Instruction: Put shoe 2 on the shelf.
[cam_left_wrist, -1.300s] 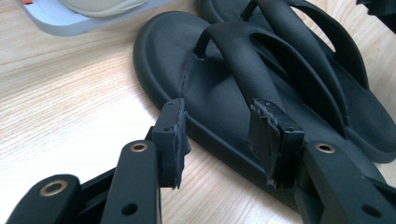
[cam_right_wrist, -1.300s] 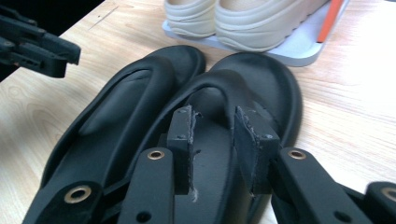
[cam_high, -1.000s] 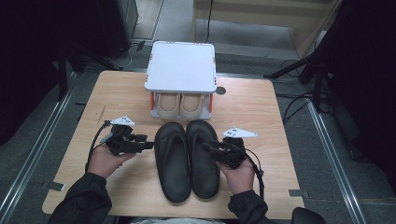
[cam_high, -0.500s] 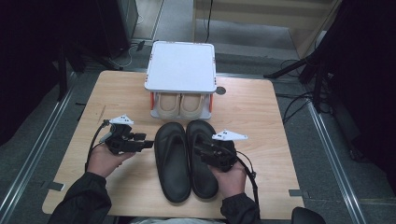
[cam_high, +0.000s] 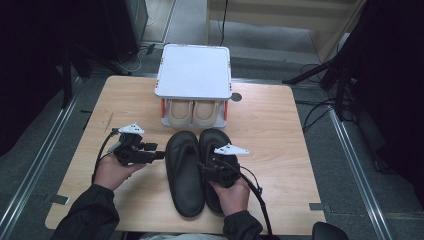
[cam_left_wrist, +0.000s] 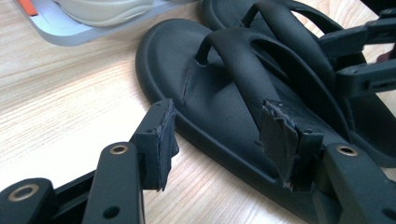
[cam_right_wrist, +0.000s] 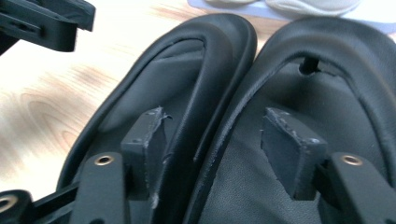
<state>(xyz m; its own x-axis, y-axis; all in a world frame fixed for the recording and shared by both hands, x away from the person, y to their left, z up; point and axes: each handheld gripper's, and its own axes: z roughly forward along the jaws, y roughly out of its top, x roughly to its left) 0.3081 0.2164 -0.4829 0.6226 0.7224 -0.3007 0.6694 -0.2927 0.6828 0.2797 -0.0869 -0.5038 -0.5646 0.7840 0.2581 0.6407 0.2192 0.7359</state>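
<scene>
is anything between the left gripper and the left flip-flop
Nothing visible. The left gripper is open, with the near edge of the left flip-flop already partly between its jaws; bare table lies beside it. The right gripper hovers over the right flip-flop.

Two sandals lay side by side, touching, on the table (cam_high: 280, 130): the left sandal (cam_high: 184, 172) and the right sandal (cam_high: 216, 150). Behind them stood a rack (cam_high: 194, 70) with a pair of shoes (cam_high: 192, 112) under its top. The left claw (cam_high: 159, 155) was just left of the left sandal; the right claw (cam_high: 206, 169) hung over both.
</scene>
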